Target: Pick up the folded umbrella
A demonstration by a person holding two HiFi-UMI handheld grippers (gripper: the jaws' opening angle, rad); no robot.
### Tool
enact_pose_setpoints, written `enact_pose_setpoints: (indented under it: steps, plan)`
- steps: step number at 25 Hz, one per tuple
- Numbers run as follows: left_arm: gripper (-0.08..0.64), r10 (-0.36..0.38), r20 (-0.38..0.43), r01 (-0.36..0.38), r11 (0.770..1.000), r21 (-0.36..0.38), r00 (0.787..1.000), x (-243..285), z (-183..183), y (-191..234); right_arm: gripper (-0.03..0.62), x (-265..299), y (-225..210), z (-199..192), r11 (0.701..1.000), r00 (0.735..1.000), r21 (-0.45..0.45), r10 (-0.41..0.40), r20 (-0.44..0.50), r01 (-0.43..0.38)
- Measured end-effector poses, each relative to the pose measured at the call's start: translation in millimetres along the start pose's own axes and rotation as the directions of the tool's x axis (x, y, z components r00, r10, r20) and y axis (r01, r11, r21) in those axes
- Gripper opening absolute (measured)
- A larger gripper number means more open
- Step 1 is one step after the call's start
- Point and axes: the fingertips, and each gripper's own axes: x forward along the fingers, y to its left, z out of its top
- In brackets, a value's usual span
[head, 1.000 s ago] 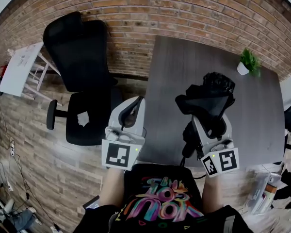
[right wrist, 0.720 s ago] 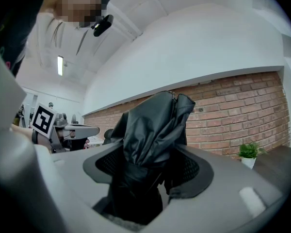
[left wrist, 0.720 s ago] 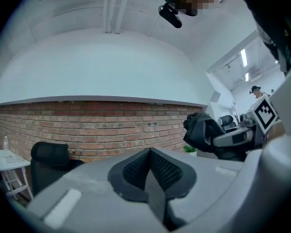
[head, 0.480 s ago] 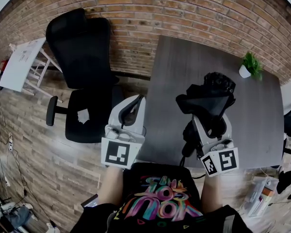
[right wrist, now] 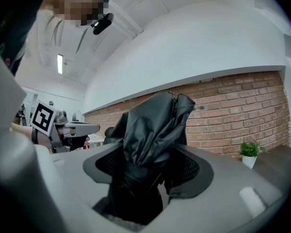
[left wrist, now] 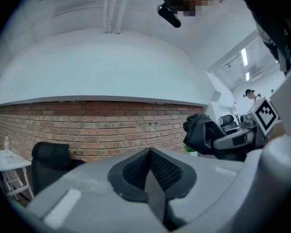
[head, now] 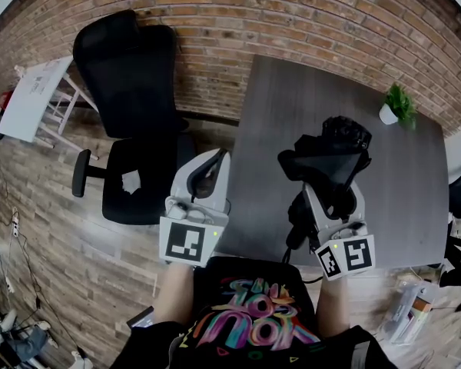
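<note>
The right claw (head: 332,177) is pinching the folded umbrella (head: 327,154), its two jaws standing apart with the black bundle wedged between their dark pads. In the right gripper view the umbrella (right wrist: 153,130) is filling the gap of the right claw (right wrist: 148,171). Its crumpled fabric is rising past the jaw tips, and a strap-bound narrower part is sitting low between the pads. From the head view the umbrella is sticking out beyond the claw toward the far side and is hanging over the near half of the dark grey surface (head: 292,102).

The left claw (head: 208,174) is holding nothing. In the left gripper view the left claw (left wrist: 148,171) is showing its ribbed pads pressed together along a single seam. It is hovering just left of the surface's left edge, near the person's body, level with the right claw and well apart from it.

A small potted plant (head: 393,103) is standing at the far right corner of the surface, well away from the umbrella. A black office chair (head: 131,91) is standing on the wooden floor (head: 54,229) to the left, in front of the brick wall (head: 253,10).
</note>
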Motion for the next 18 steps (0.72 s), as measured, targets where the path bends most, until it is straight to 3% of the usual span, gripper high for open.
enact_pose_setpoints:
  steps: [18]
  plan:
    - [0.001,0.002,0.001,-0.002,1.000,0.016,1.000,5.8,-2.0,10.0,0.295,8.2,-3.9,-7.6,1.000,1.000,0.021,-0.006,-0.020,0.007]
